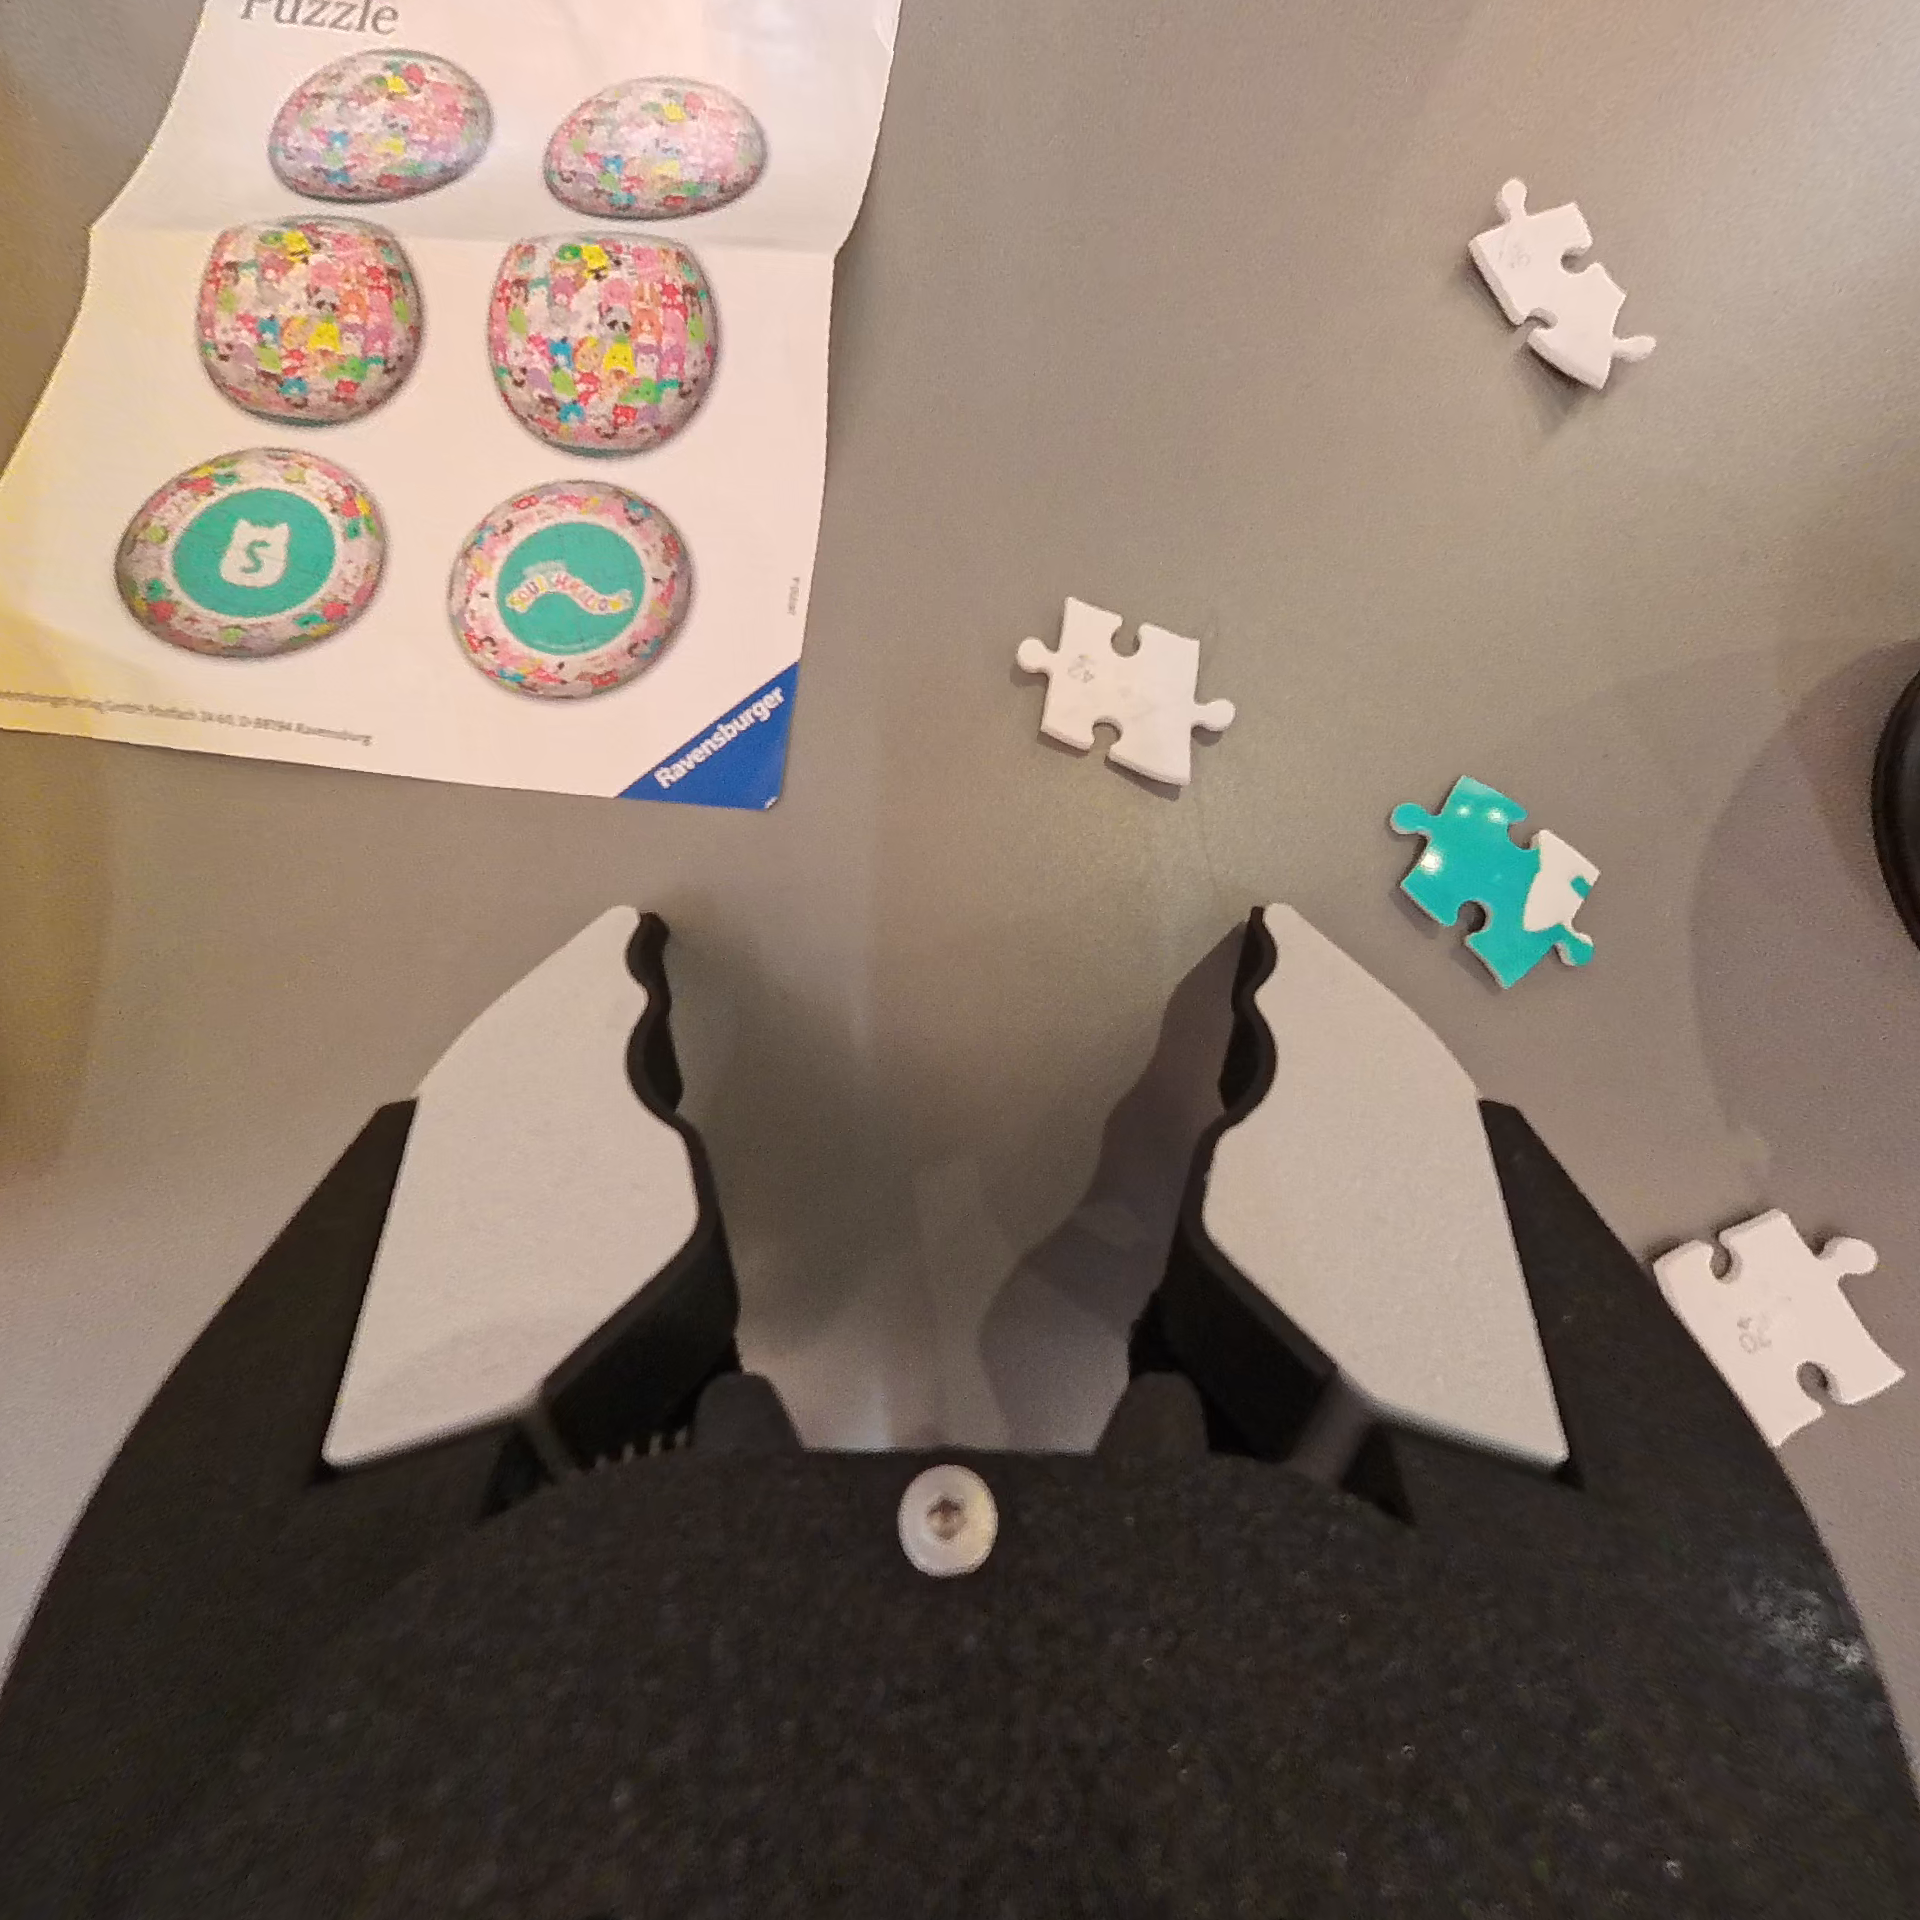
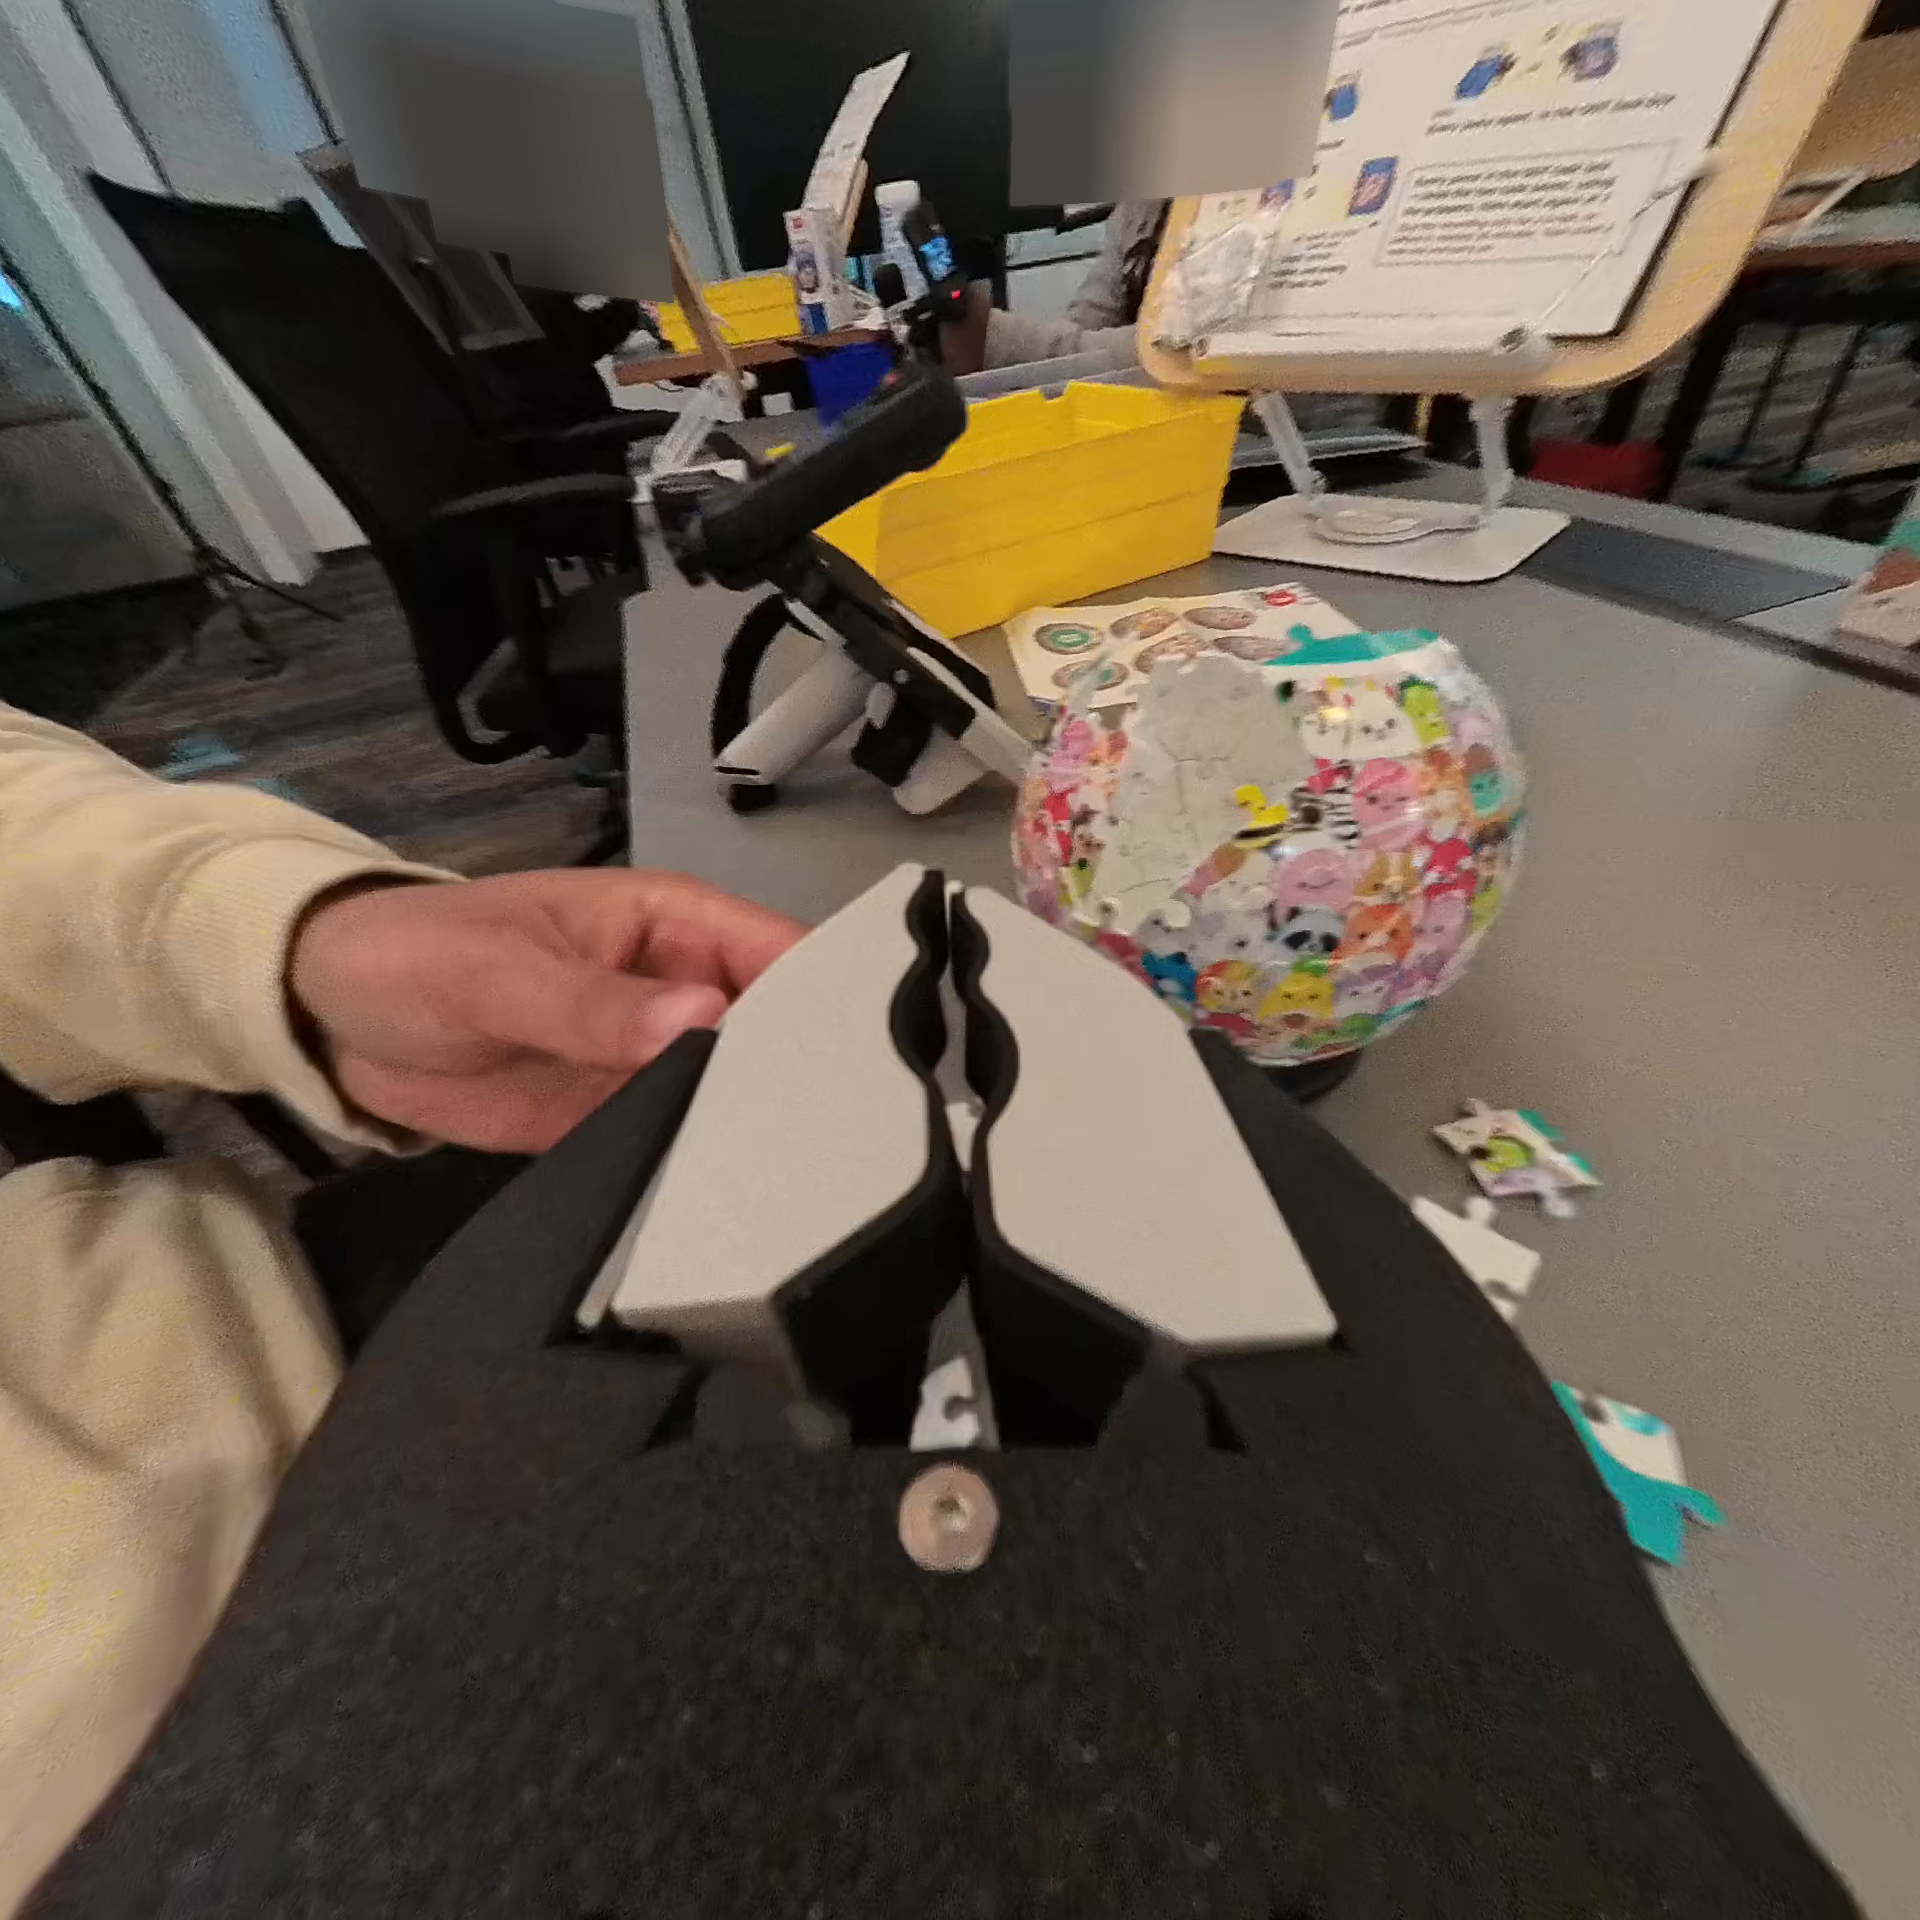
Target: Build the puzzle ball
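Note:
The puzzle ball, colourful and partly built, stands on a small black base on the grey table. A gap in its upper left shows the pale inside. My right gripper is shut on a white-backed puzzle piece, held left of the ball. A person's hand touches its left finger. My left gripper is open and empty above the table. It also shows in the right wrist view, tilted down beyond the ball. Loose pieces lie near it: white ones and a teal one.
A picture leaflet lies flat, left of the loose pieces. The ball's black base shows at the right edge. More pieces lie right of my right gripper. A yellow bin, a board on a stand and a chair are behind.

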`<state>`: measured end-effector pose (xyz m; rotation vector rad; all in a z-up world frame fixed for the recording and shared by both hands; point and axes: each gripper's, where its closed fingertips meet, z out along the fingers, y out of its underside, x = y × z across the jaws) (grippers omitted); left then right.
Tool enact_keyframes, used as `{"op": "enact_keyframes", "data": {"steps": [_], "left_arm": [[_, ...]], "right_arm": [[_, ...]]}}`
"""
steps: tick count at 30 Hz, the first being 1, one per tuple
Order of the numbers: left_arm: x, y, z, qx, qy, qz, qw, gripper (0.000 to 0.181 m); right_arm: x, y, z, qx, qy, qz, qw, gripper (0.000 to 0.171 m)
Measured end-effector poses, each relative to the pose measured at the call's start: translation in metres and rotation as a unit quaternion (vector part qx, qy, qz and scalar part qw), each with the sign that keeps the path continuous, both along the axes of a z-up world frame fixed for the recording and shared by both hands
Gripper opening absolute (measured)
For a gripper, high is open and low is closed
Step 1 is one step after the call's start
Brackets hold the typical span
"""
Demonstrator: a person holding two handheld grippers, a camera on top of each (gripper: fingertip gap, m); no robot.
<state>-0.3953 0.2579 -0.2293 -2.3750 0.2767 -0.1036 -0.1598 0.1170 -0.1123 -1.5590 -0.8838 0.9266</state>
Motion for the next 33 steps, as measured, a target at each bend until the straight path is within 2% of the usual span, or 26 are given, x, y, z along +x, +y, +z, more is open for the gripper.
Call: {"op": "enact_keyframes", "data": {"steps": [7, 17, 21, 24, 30, 33], "left_arm": [[0.000, 0.000, 0.000, 0.000, 0.000, 0.000, 1.000, 0.102], [0.000, 0.000, 0.000, 0.000, 0.000, 0.000, 1.000, 0.102], [0.000, 0.000, 0.000, 0.000, 0.000, 0.000, 1.000, 0.102], [0.000, 0.000, 0.000, 0.000, 0.000, 0.000, 1.000, 0.102], [0.000, 0.000, 0.000, 0.000, 0.000, 0.000, 1.000, 0.102], [0.000, 0.000, 0.000, 0.000, 0.000, 0.000, 1.000, 0.102]], "right_arm": [[0.020, 0.013, -0.004, 0.083, -0.083, -0.062, 0.991, 0.000], [0.058, 0.039, -0.011, 0.038, -0.099, -0.114, 0.988, 0.000], [0.054, 0.039, -0.025, -0.003, -0.096, -0.082, 0.992, 0.000], [0.048, 0.034, -0.036, 0.004, -0.126, -0.057, 0.990, 0.000], [0.026, 0.048, -0.058, 0.006, -0.194, -0.046, 0.980, 0.048], [0.020, 0.050, -0.055, 0.010, -0.182, -0.046, 0.982, 0.060]]}}
